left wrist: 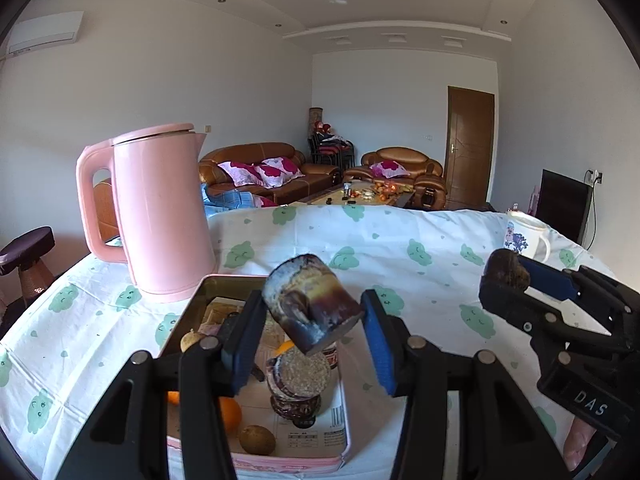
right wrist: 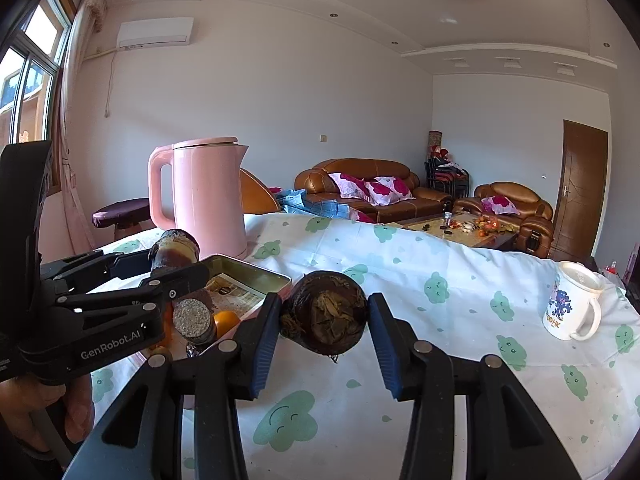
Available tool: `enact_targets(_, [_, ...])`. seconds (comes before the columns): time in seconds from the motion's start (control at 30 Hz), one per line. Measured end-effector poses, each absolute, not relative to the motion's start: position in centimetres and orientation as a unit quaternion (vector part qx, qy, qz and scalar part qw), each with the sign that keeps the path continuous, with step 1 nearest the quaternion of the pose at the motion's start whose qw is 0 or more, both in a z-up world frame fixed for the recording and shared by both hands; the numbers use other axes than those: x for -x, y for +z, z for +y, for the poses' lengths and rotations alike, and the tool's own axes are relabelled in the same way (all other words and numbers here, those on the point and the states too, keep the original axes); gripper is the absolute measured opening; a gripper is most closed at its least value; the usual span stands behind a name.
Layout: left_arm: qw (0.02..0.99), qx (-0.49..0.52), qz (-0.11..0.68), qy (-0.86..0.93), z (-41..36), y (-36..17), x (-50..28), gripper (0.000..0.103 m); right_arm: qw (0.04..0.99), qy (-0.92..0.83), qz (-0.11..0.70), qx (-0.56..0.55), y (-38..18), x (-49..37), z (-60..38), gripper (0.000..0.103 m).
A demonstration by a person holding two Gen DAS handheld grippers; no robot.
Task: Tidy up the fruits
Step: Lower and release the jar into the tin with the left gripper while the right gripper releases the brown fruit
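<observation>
Blue pads of my left gripper [left wrist: 312,320] clamp a dark, cylindrical fruit piece [left wrist: 310,302], tilted, raised above the pink tin [left wrist: 344,432]. My right gripper [right wrist: 322,322] points slightly downward over the cloth beside the tin and is clamped on a round brown husked fruit [right wrist: 324,312]. Below lies a white tablecloth [right wrist: 460,292] printed with green clouds. Inside the tin I see an orange [left wrist: 230,414], a small brown fruit [left wrist: 257,439] and stacked dark pieces. Behind the tin a pink kettle [left wrist: 160,212] stands; a patterned mug [right wrist: 570,306] sits far right. Brown sofas [right wrist: 372,188] line the room beyond.
</observation>
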State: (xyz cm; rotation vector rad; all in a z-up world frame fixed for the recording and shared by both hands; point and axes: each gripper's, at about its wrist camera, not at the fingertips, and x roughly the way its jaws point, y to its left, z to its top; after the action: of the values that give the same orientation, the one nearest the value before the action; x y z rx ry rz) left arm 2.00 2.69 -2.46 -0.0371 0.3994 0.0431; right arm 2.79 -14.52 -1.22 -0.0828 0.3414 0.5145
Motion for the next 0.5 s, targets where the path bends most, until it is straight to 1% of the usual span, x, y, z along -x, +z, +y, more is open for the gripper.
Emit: enact_targets(0.5, [0.976,0.029,0.202,0.08,8.0,-2.2,-1.0,0.05,0.944,0.288,0.155,0.048,-0.3,-2.7,-11.5,0.046])
